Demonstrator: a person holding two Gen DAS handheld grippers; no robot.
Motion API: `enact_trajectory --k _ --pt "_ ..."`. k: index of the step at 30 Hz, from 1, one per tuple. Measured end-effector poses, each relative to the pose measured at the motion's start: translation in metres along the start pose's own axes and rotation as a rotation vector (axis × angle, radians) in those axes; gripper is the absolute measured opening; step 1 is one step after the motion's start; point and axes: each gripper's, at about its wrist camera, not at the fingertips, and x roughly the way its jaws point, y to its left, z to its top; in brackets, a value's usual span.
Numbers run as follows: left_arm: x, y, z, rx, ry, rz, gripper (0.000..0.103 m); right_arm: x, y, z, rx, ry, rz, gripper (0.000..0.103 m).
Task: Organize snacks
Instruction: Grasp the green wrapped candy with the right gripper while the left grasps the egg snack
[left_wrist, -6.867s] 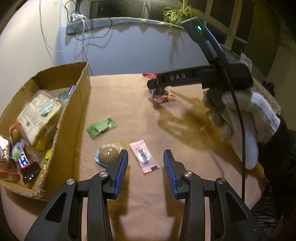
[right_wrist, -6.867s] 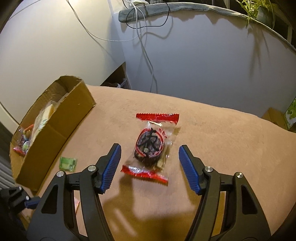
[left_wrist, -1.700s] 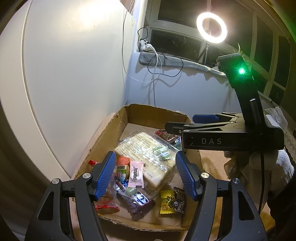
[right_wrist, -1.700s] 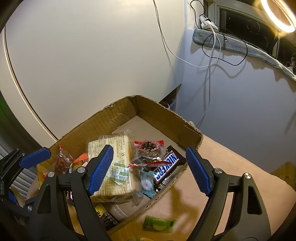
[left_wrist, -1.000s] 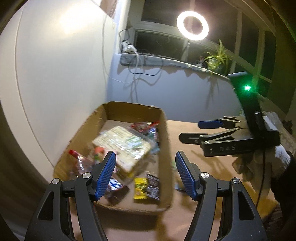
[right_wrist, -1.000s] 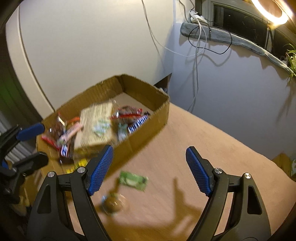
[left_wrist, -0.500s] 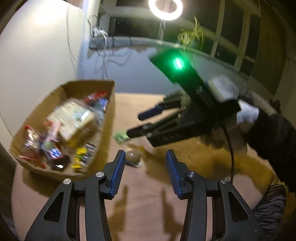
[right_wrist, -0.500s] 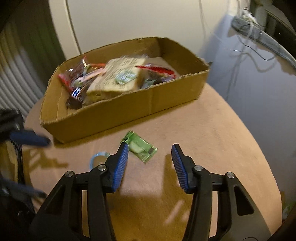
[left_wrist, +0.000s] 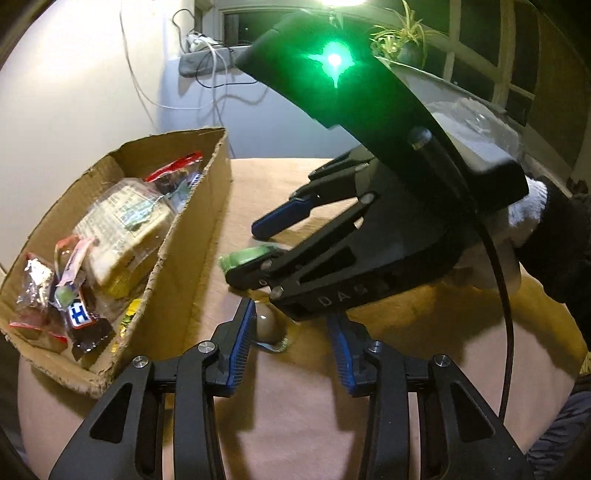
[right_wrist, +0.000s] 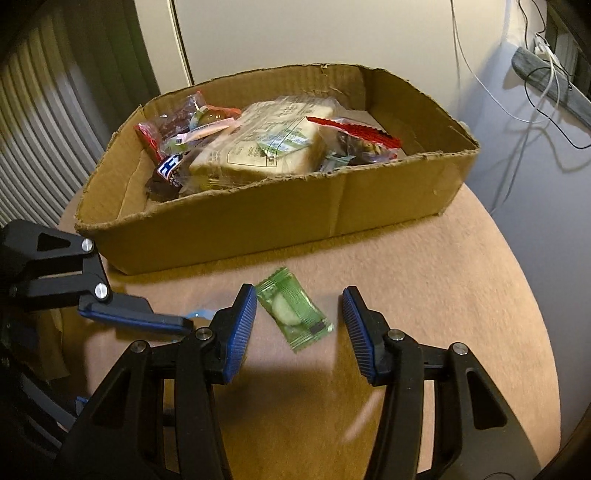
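A green wrapped snack (right_wrist: 293, 309) lies on the tan table, between the open jaws of my right gripper (right_wrist: 300, 314); it also shows in the left wrist view (left_wrist: 242, 255), partly behind the right gripper (left_wrist: 266, 240). A round brown snack in clear wrap (left_wrist: 267, 325) lies between the open jaws of my left gripper (left_wrist: 291, 343). In the right wrist view only one finger of the left gripper (right_wrist: 136, 317) shows, at the left. The cardboard box (right_wrist: 280, 218) holds several wrapped snacks, among them a bread pack (right_wrist: 266, 147).
The box stands at the table's left side (left_wrist: 177, 280). The round table's edge (right_wrist: 532, 332) curves close on the right. A wall with hanging cables (right_wrist: 517, 110) and a windowsill with a plant (left_wrist: 402, 44) lie behind.
Both grippers have left the box and come down over the table. The right gripper now brackets the green snack, the left brackets the round brown snack. Both jaws have narrowed but stay open.
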Motion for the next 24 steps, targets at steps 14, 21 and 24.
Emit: enact_trajectory --k 14,21,24 --pt "0.015 0.003 0.007 0.019 0.022 0.013 0.028 -0.001 0.002 -0.003 -0.021 0.032 -0.030 0.034" --pt "0.018 0.002 0.009 0.031 0.019 0.009 0.020 -0.005 -0.001 -0.007 0.002 0.034 -0.038 0.033" --pt "0.019 0.004 0.010 0.032 0.016 0.004 0.019 -0.006 -0.002 -0.007 0.016 0.032 -0.041 0.032"
